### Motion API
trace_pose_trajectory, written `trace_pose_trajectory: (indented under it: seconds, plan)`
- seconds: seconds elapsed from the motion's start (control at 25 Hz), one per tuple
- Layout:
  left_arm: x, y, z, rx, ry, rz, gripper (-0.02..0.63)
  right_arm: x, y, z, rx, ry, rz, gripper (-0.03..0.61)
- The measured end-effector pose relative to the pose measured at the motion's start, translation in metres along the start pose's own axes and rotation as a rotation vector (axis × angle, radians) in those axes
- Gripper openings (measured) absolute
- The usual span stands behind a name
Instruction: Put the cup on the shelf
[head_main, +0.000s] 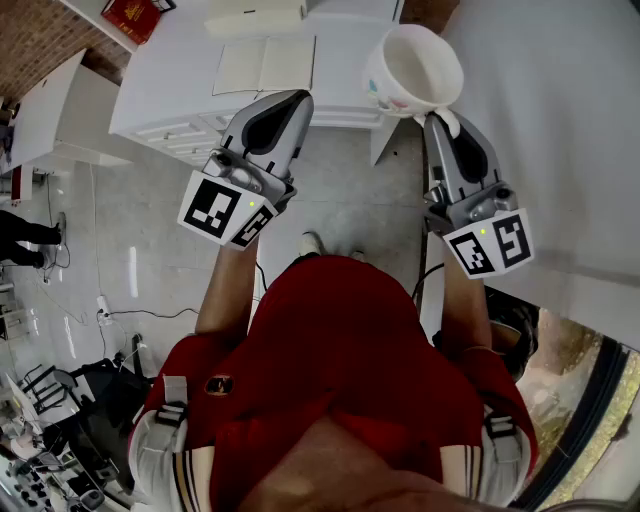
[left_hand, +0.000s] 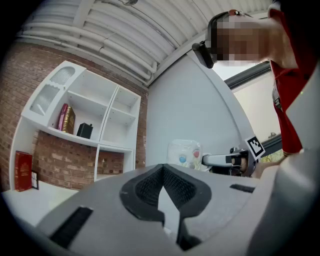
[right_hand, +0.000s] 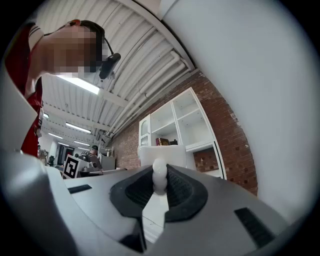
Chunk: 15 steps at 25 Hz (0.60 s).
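The cup (head_main: 412, 62) is in the upper right of the head view, held up in the air by the right gripper (head_main: 441, 118). It is a white cup with a wide round mouth and a plain white inside, and the mouth opens toward the head camera. On its outer wall there are a few small coloured spots. In the left gripper view these look blue and red, and the wall looks smooth and a little glossy. Its handle (right_hand: 159, 176) is white and rounded.

In the right gripper view the jaws stand narrow and both dark pads press on this handle, so the cup body fills the space just behind them. The left gripper (head_main: 288, 100) is at the upper middle of the head view, well apart from the cup. Its jaws are closed together and nothing is between them.

The white shelf (left_hand: 107, 127) stands against a brick wall at the left of the left gripper view. It has open compartments, and one of them holds a few books (left_hand: 65, 117). The cup does not touch the shelf.
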<state>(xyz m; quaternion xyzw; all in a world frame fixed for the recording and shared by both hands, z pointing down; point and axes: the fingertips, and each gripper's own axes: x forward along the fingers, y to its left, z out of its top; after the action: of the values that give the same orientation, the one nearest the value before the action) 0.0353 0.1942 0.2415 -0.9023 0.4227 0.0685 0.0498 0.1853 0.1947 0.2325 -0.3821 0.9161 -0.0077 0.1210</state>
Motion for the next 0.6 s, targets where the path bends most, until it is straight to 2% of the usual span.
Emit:
trace_pose_trajectory:
  seconds: [0.6]
  plan:
    - [-0.0044, 0.0098, -0.0001, -0.005, -0.020, -0.017, 0.006, 0.0013, 0.0010, 0.0005, -0.010, -0.001, -0.045, 0.038]
